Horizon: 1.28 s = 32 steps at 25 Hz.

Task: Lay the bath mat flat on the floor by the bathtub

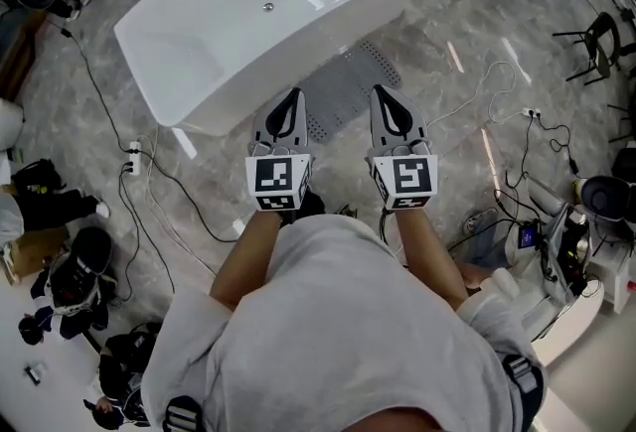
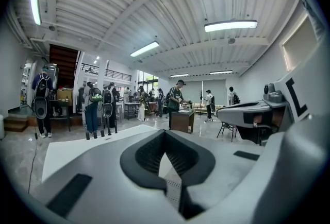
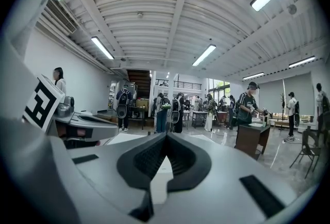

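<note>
The grey perforated bath mat (image 1: pixel 345 82) lies flat on the marble floor against the long side of the white bathtub (image 1: pixel 189 102). Both grippers are held side by side above the mat's near edge and partly hide it. The left gripper (image 1: pixel 294 94) is shut with nothing in it, its tips meeting in the left gripper view (image 2: pixel 165 132). The right gripper (image 1: pixel 382 90) is likewise shut and empty, its tips together in the right gripper view (image 3: pixel 166 134). Both point nearly level across the room, away from the floor.
Cables (image 1: pixel 164 187) and a power strip (image 1: pixel 132 158) trail over the floor left of the person. Bags (image 1: pixel 75 271) lie at the lower left; equipment (image 1: pixel 556 241) and chairs (image 1: pixel 596 43) stand at the right. Several people (image 2: pixel 98 109) stand far off by tables.
</note>
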Each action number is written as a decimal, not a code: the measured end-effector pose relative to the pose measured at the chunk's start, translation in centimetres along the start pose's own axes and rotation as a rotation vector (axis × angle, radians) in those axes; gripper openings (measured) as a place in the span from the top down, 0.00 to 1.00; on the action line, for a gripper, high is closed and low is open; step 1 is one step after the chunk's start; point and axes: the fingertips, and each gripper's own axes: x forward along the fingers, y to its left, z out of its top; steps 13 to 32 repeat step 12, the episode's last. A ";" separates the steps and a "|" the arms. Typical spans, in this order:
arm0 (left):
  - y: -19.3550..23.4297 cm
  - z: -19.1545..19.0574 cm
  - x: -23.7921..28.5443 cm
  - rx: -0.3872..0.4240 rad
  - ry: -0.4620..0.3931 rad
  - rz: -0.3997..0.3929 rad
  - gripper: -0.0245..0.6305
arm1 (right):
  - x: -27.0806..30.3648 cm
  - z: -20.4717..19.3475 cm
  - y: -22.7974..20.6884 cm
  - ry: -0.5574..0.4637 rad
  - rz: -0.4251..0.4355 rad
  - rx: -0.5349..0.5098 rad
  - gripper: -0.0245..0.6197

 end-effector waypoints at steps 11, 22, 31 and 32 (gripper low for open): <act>-0.9 -0.9 -2.4 -0.027 0.000 0.042 0.95 | -2.2 -0.3 1.0 -0.004 0.030 -0.025 0.95; -1.0 -1.0 -2.6 -0.029 0.001 0.046 0.95 | -2.4 -0.4 1.1 -0.002 0.032 -0.026 0.95; -1.0 -1.0 -2.6 -0.029 0.001 0.046 0.95 | -2.4 -0.4 1.1 -0.002 0.032 -0.026 0.95; -1.0 -1.0 -2.6 -0.029 0.001 0.046 0.95 | -2.4 -0.4 1.1 -0.002 0.032 -0.026 0.95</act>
